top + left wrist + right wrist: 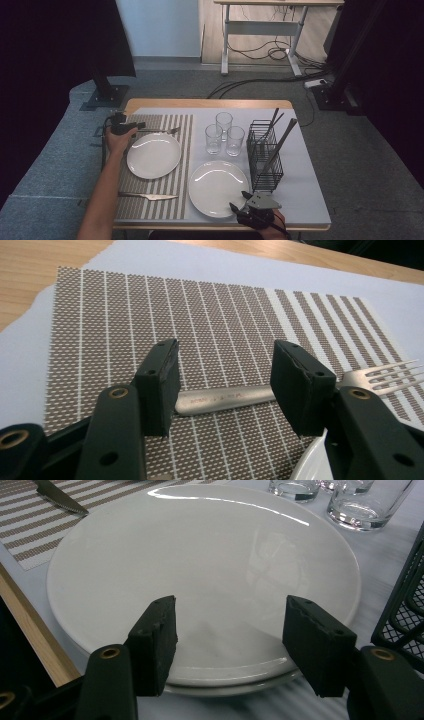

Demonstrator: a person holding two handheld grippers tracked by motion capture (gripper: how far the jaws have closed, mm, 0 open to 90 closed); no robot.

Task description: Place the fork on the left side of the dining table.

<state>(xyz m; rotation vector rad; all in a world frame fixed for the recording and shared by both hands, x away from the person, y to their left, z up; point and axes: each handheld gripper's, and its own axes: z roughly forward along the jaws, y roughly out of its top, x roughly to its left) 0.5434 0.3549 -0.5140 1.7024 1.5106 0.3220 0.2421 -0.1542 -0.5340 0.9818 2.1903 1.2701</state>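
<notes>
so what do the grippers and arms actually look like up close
Both grippers are black. The left gripper and right gripper each have two blocky black jaws with small screw holes, on black arms with brass-coloured rivets. From above, the right gripper carries a grey three-cornered plate, and a black cable trails from the left gripper. The forearms are bare, with no sleeves in view.

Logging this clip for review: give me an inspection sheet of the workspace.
Surface: wooden table under a pale sheet, striped placemat at left.
Job's things: fork lying on placemat; stacked plates near the front edge.
Clutter: plate on placemat, knife, three glasses, wire basket with utensils.
Grippers: left claw open, straddling the fork handle; right claw open over the plates' rim.
Cables: bundle on floor.
Surroundings: desk, dark curtains.
</notes>
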